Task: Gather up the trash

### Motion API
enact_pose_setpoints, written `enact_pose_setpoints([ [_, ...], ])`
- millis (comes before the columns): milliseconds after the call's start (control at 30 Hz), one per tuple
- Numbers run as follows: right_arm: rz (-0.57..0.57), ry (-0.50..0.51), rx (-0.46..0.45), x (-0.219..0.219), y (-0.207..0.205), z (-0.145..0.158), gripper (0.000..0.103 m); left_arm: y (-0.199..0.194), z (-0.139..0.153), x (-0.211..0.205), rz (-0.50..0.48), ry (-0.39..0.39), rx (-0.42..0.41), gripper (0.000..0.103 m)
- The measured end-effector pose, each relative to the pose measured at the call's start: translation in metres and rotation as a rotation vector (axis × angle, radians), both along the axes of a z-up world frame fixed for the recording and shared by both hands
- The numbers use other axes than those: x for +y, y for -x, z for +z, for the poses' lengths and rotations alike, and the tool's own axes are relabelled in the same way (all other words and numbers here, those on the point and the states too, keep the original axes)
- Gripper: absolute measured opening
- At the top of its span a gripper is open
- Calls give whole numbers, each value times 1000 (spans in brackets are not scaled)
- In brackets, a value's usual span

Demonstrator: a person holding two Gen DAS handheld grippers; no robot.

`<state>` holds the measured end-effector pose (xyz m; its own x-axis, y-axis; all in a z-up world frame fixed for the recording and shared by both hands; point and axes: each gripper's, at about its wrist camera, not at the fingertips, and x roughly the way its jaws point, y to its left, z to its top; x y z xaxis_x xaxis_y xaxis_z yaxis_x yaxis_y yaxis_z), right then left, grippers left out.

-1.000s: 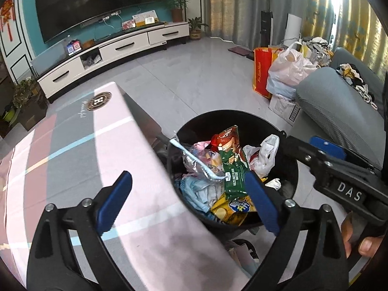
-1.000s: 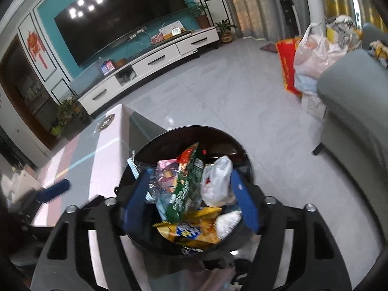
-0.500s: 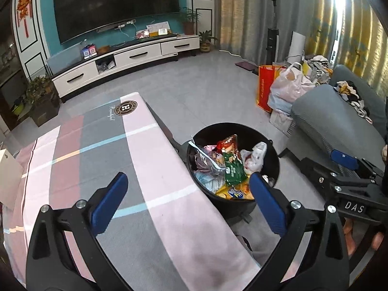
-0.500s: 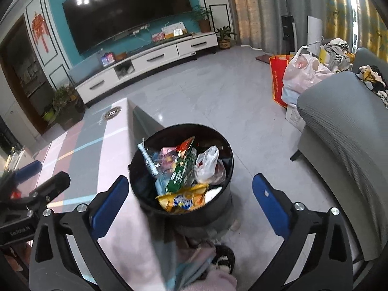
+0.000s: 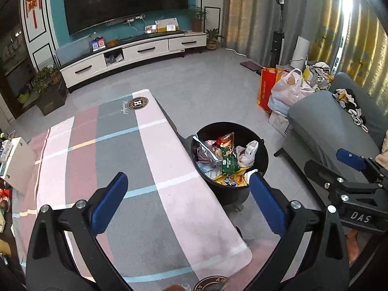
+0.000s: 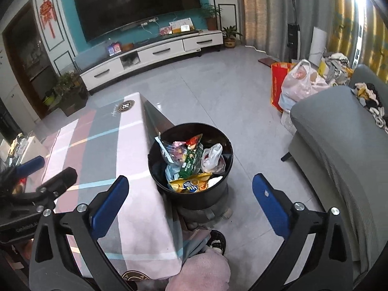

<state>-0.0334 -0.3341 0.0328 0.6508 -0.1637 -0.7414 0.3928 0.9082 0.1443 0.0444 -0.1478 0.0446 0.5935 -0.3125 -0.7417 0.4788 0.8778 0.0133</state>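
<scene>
A round black trash bin (image 5: 263, 160) (image 6: 194, 198) stands on the floor against the right edge of the table, filled with snack wrappers (image 5: 228, 162) (image 6: 191, 160) and a white plastic bag (image 5: 247, 154) (image 6: 213, 157). My left gripper (image 5: 188, 194) hangs open high above the table, with nothing between its blue pads. My right gripper (image 6: 190, 197) is open as well and empty, held high above the bin. The right gripper shows at the right side of the left wrist view (image 5: 351, 169), and the left one at the left side of the right wrist view (image 6: 31, 172).
The table carries a pink, grey and white striped cloth (image 5: 116, 160) (image 6: 104, 145). A grey sofa (image 6: 344, 150) stands to the right, with a red bag (image 5: 266, 89) and full plastic bags (image 5: 291, 89) beyond it. A TV cabinet (image 5: 135, 53) runs along the far wall. A slippered foot (image 6: 215, 242) is below the bin.
Both grippers have risen and drawn back from the bin, which looks smaller now. The right gripper's jaws, narrower over the trash a second ago, have spread wide.
</scene>
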Motion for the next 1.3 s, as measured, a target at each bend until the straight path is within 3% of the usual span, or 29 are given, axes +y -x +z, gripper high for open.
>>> enact_pose_setpoints([
  [1300,30,26,-11,11,-2,4,100,5,6,0,67,-43,-67,100],
])
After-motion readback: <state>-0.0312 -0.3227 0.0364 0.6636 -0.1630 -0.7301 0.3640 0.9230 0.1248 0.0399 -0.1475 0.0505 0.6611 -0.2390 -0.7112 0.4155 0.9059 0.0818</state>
